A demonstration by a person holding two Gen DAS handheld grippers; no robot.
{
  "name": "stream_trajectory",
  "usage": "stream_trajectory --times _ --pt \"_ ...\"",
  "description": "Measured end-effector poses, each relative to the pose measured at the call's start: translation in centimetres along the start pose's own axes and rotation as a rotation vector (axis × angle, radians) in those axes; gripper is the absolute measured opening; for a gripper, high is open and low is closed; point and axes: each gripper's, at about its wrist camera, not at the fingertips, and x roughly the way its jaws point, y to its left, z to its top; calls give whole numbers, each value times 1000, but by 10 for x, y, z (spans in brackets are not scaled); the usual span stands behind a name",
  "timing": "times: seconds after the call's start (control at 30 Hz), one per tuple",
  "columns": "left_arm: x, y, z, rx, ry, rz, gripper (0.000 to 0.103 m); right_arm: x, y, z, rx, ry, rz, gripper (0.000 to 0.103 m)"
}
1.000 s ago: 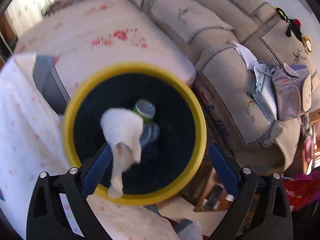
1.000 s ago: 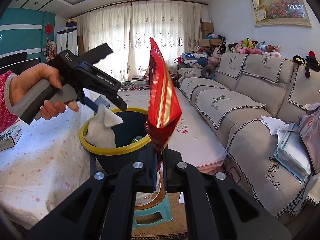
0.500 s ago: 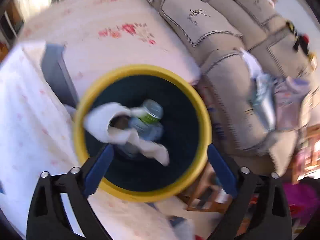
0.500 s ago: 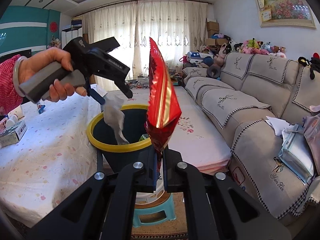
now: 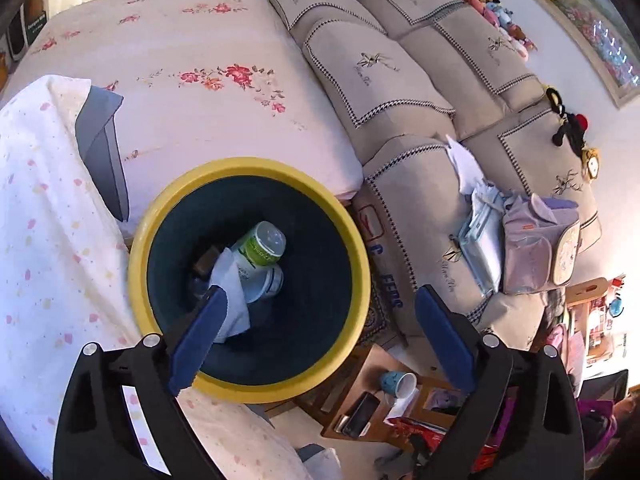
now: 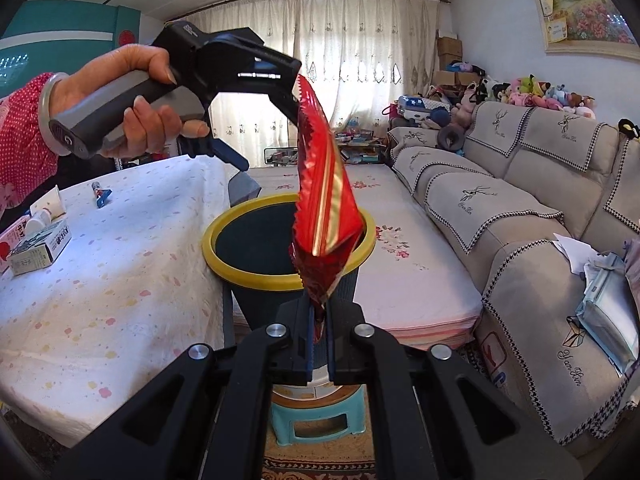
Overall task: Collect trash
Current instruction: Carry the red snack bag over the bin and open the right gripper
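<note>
A: Right gripper (image 6: 319, 334)?
B: Jaws closed on the bottom of a red wrapper (image 6: 325, 216), which stands upright in front of the bin (image 6: 256, 276).
A: Left gripper (image 6: 256, 128)?
B: Held by a hand (image 6: 132, 96) above the bin, left of the wrapper. Jaws spread, just been opening, nothing between them.
A: Bin position?
B: Between table (image 6: 104, 280) and bed (image 6: 404, 280).

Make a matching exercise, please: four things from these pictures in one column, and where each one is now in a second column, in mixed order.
Things:
1. red wrapper
2. white tissue
3. small carton
4. purple bag

Places:
A. on the sofa
B. inside the bin, beside a bottle
C. pinched in the right tongs
D. on the tablecloth

Pairs: 1-C, 2-B, 3-D, 4-A
</note>
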Motion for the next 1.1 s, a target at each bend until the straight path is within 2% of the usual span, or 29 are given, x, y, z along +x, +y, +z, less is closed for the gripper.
stream_trajectory --times 0.17,0.23,0.33,0.43,0.6,0.77,0.97,1.1 --pt "-58 -13 -15 57 -183 57 94 4 -2 -2 -1 19 -1 4" --pt "-89 -21 -36 55 -277 71 98 7 -3 -2 -2 30 -1 4" --pt "-141 -15 -71 49 -409 102 98 8 1 2 -20 26 -5 4" --pt "-184 -1 -113 35 -513 176 98 10 4 10 -37 9 -4 4" --pt "-242 42 -180 -29 -613 264 98 21 17 30 -87 -10 -1 4" --pt "-294 81 -242 -89 -726 401 98 36 30 54 -133 -30 3 4" --pt "-352 119 -302 -172 -815 496 98 68 41 81 -167 -28 5 4" --pt "-369 138 -326 -220 -845 549 98 92 45 90 -183 11 19 4"
